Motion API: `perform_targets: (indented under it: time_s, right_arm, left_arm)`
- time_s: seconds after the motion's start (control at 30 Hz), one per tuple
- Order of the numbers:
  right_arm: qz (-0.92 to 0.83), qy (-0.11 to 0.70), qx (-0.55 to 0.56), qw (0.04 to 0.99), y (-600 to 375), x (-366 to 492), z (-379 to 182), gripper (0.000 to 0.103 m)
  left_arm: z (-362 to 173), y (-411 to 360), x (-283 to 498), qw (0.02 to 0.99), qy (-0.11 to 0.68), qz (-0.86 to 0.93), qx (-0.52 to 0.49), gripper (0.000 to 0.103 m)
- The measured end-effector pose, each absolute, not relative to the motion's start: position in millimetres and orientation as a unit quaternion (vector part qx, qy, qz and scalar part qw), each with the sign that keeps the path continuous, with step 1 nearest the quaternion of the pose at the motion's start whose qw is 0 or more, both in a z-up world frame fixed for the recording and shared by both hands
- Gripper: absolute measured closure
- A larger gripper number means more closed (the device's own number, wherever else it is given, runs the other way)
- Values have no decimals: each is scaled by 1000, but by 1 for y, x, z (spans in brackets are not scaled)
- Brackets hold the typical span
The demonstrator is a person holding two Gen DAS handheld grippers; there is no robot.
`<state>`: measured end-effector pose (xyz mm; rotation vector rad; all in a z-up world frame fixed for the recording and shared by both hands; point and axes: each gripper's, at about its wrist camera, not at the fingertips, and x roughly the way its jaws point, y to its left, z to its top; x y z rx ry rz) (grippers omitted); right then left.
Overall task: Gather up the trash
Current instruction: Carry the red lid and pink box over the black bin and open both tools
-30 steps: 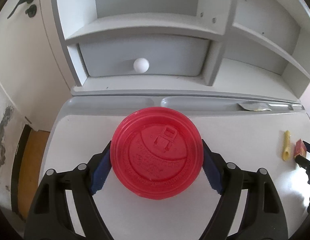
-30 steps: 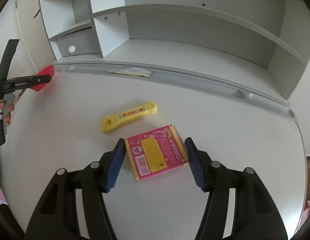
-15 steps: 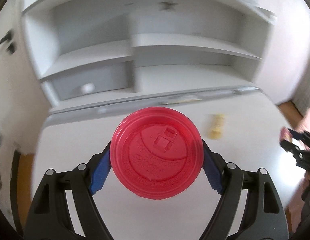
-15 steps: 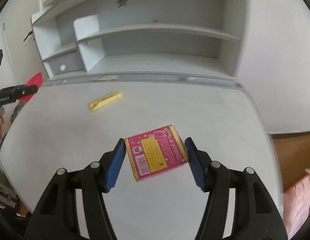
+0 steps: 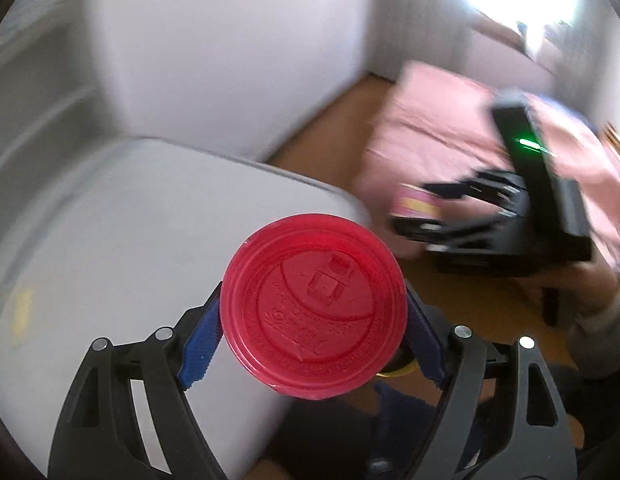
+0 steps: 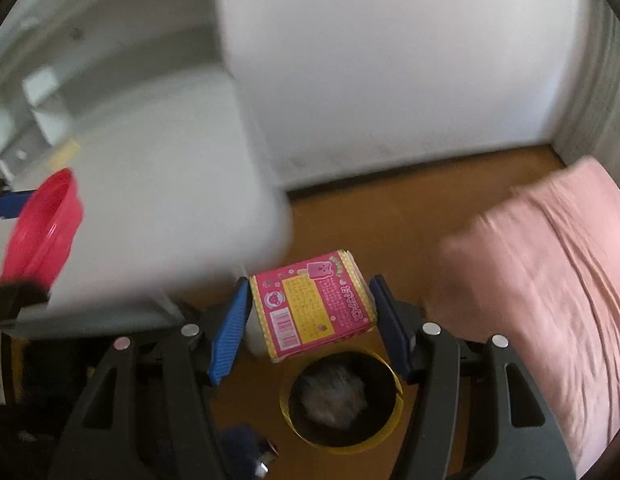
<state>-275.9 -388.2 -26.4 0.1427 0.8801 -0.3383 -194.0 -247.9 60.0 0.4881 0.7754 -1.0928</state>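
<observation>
A round red plastic lid (image 5: 314, 316) fills the left wrist view, and my left gripper (image 5: 314, 312) is shut on its rim with both blue pads. The lid hangs over the desk's right corner (image 5: 157, 216). My right gripper (image 6: 312, 292) is shut on a small pink and yellow snack box (image 6: 314, 304), held off the desk over the wooden floor. Just below the box stands a dark bin with a yellow rim (image 6: 285, 408), with crumpled stuff inside. A blurred yellow wrapper (image 5: 21, 312) lies on the desk.
The white desk (image 6: 149, 200) with its shelves is on the left. A white wall (image 6: 390, 80) stands behind. Pink bedding (image 6: 558, 272) lies on the right. Brown floor (image 6: 390, 224) shows between desk and bedding. The picture is motion-blurred.
Both grippers have swung right, away from the shelves and off toward the desk's right corner, each keeping its hold. The yellow-rimmed bin, the floor and the pink bedding have come into view.
</observation>
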Motion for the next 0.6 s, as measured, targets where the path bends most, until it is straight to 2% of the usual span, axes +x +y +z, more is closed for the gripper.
perform_targets:
  time_s: [0.2, 0.33, 0.47, 0.6]
  right_arm:
    - [-196, 492, 155, 834, -454, -311, -126, 44]
    - [-206, 538, 188, 796, -476, -321, -184, 44]
    - [-199, 545, 199, 790, -477, -324, -199, 44]
    - [-187, 552, 215, 784, -477, -322, -208, 44]
  left_arm:
    - [-27, -325, -245, 665, 421, -552, 275, 24]
    - [-111, -366, -248, 623, 494, -529, 297, 24]
    - [-156, -394, -247, 601, 542, -511, 288, 24]
    - [-174, -405, -240, 594, 565, -503, 273, 24]
